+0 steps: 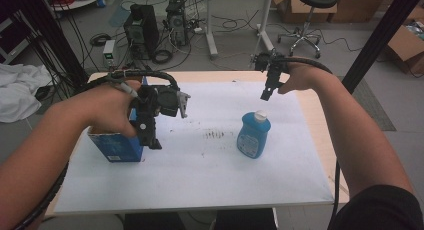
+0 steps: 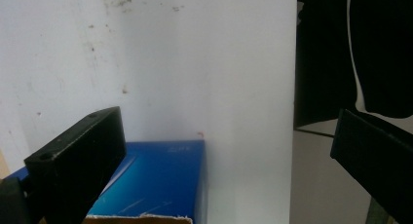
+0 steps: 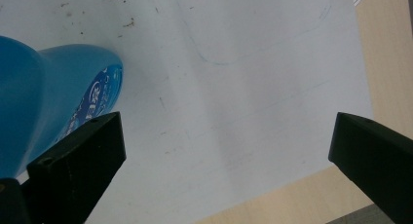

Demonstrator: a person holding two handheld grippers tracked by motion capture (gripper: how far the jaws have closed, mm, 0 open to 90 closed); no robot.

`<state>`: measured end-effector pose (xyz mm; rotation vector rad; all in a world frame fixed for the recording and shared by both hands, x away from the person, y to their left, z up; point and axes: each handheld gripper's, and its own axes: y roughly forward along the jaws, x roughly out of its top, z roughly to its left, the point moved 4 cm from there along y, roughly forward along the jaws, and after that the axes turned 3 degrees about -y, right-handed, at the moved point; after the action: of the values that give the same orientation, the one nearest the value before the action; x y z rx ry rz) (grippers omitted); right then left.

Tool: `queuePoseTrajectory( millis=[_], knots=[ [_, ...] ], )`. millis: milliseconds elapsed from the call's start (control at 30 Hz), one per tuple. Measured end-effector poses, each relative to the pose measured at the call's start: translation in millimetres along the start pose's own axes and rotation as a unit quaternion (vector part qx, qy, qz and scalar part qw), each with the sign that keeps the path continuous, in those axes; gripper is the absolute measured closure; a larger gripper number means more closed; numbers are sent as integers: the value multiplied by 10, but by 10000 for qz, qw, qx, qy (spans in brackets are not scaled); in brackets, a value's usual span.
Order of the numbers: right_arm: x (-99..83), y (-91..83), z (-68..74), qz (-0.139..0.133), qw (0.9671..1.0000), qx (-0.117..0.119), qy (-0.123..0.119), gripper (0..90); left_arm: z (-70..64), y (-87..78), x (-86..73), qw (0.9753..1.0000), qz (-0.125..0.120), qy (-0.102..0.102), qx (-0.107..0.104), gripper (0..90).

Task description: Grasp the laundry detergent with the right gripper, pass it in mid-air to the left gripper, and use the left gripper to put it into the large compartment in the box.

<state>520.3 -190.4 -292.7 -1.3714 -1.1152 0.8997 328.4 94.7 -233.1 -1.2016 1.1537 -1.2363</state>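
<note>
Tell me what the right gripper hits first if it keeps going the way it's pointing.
Probably the white sheet on the table: between the open right gripper's jaws lies bare sheet. The blue bottle sits off beside one jaw, so it may be brushed; depth is unclear.

Blue bottle (image 1: 253, 135), white cap (image 1: 260, 115); blue box (image 1: 118, 147).

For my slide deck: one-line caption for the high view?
Two open hand-held grippers, left over a blue box, right above a blue bottle, on a white-covered table.
</note>
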Motion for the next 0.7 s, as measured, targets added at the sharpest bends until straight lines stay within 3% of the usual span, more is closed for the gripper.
queuePoseTrajectory(
  millis=[200,300,333,433,467,500,633,700],
  knots=[
    [-32,80,-25,-43,9999,-13,92,0,46,34,9,10000,-21,-20,23,1],
    [-47,48,-42,-502,9984,-17,261,0,32,36,23,10000,23,6,40,1],
    [-47,48,-42,-502,9984,-17,261,0,27,34,25,10000,17,9,45,1],
    [-85,-21,-43,-1088,9930,-32,465,0,2,16,20,10000,15,39,69,1],
    [-85,-21,-43,-1088,9930,-32,465,0,2,16,20,10000,15,39,69,1],
    [-100,-44,-40,-1267,9907,-9,501,0,-5,9,15,10000,-2,48,75,1],
    [-191,-152,-10,-2070,9758,31,699,0,-32,-5,0,9999,-39,79,101,1],
    [-286,-222,11,-2643,9608,38,833,0,-40,-4,-5,9999,-57,78,108,1]
  ],
)
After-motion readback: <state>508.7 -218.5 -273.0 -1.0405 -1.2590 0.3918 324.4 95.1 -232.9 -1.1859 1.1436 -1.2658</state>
